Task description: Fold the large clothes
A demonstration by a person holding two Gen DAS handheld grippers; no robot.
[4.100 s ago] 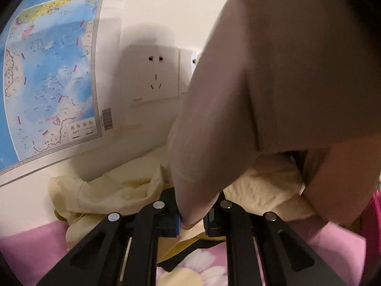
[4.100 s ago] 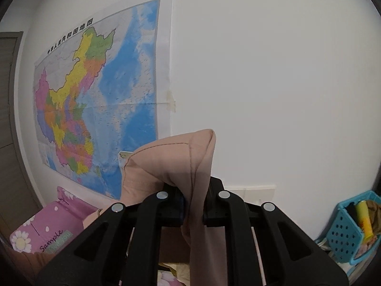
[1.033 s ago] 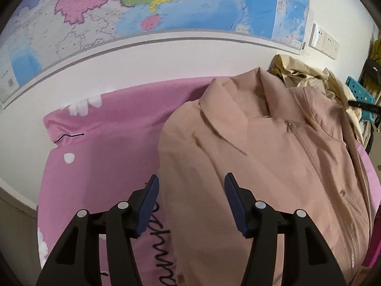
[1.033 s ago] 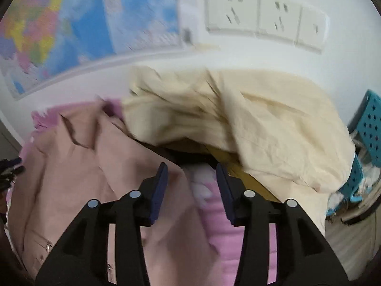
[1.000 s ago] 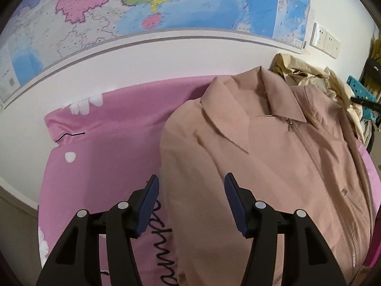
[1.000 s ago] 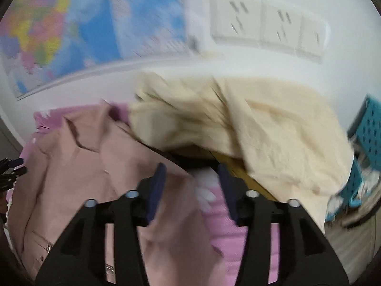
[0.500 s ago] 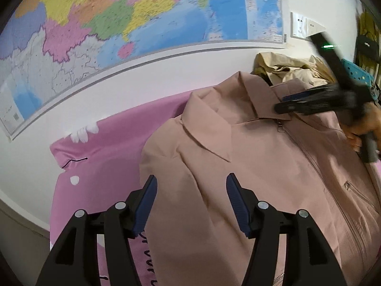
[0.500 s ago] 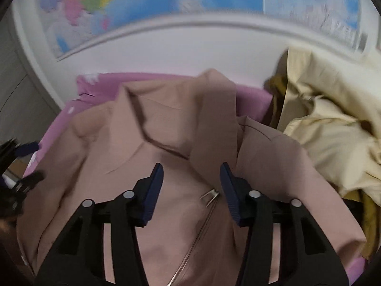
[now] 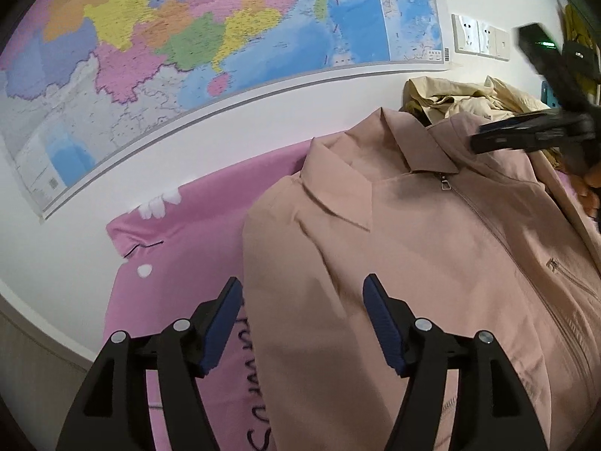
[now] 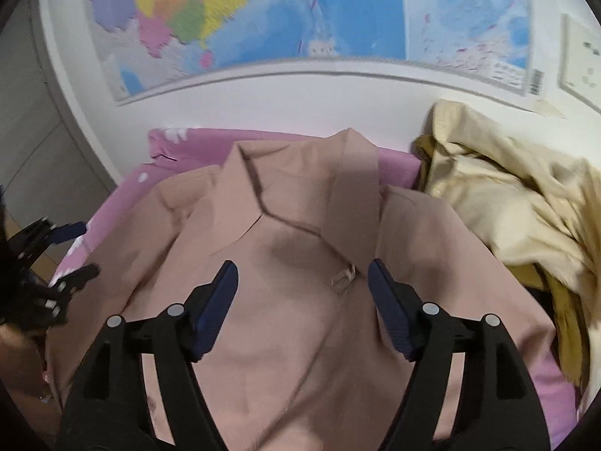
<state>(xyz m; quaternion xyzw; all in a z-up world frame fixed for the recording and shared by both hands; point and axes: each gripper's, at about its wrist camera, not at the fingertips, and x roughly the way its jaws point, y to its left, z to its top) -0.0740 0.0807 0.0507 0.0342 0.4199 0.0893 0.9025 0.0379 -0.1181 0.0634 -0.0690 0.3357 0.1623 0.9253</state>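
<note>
Two grippers, both with jaws spread wide and nothing between them. The left gripper [image 9: 300, 319] sits at the bottom centre of its view, hovering over the left shoulder area of the tan jacket [image 9: 432, 263], right where the jacket edge meets the pink bedsheet [image 9: 180, 263]. The jacket lies face up on the bed, collar toward the wall, zipper closed up to the collar with the zipper pull [image 9: 445, 185] just below it. The right gripper [image 10: 302, 300] hangs bottom centre in its own view, over the chest of the jacket just under the collar; that picture is a bit blurry. You can also spot it in the upper right of the left view, above the jacket's far shoulder. A crumpled cream garment [image 10: 507, 195] is piled to the right of the jacket, touching it. Big wall map [image 9: 188, 37] fills the top of both views, with wall sockets [image 9: 480, 39] at the upper right.
</note>
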